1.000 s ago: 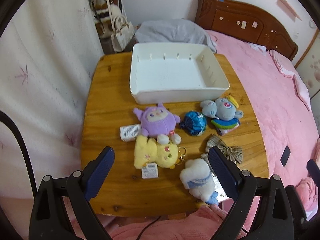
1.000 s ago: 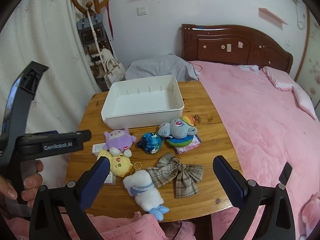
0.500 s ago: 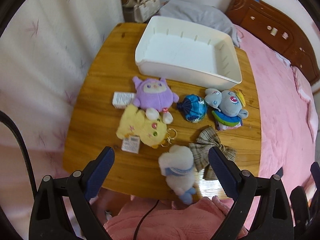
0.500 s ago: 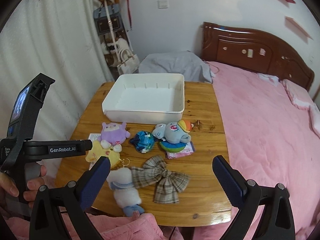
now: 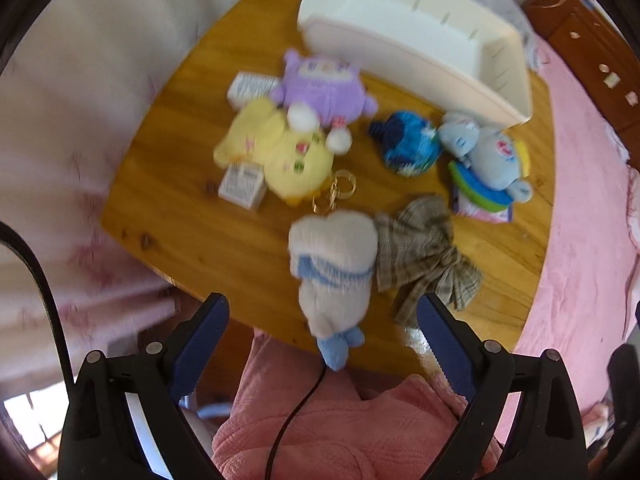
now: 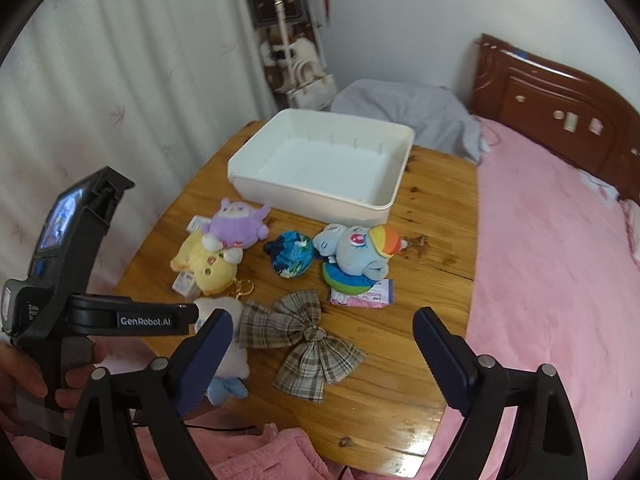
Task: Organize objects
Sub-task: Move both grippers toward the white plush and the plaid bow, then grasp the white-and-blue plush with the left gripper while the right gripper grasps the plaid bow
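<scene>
Several soft toys lie on a wooden table in front of an empty white bin: a purple plush, a yellow plush, a blue ball plush, a grey-blue pony plush, a plaid bow and a white plush with blue feet. My left gripper is open and hovers just above the white plush at the table's near edge. My right gripper is open and empty, above the plaid bow; the bin lies beyond.
A pink bed with a dark wooden headboard borders the table on the right. A white curtain hangs on the left. Bags hang on a rack behind the table. Pink fabric lies at the near edge.
My left gripper has moved down and forward over the table's near edge, toward the white plush. My right gripper has shifted closer, over the plaid bow. Both stay open.
</scene>
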`<action>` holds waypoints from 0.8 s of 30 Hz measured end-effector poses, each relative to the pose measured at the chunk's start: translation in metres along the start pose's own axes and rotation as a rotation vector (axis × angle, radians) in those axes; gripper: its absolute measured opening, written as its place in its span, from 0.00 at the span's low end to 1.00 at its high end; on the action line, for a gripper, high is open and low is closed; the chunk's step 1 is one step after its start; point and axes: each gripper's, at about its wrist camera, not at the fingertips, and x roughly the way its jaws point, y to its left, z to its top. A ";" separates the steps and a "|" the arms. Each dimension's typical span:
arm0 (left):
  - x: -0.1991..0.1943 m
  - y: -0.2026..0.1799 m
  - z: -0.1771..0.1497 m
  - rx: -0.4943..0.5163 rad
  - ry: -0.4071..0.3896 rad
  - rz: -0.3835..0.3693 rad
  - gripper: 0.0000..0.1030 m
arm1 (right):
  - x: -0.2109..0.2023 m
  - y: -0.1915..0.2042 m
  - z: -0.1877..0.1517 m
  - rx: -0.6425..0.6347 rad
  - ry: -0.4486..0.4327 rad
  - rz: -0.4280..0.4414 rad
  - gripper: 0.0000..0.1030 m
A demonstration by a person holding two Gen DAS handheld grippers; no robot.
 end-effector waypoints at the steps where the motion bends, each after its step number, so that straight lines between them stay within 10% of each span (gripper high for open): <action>1: 0.004 -0.001 -0.001 -0.011 0.020 0.004 0.93 | 0.003 -0.003 0.001 -0.004 0.006 0.018 0.85; 24: 0.097 -0.003 0.006 -0.199 0.226 0.120 0.93 | 0.150 -0.033 -0.004 0.133 0.287 0.261 0.68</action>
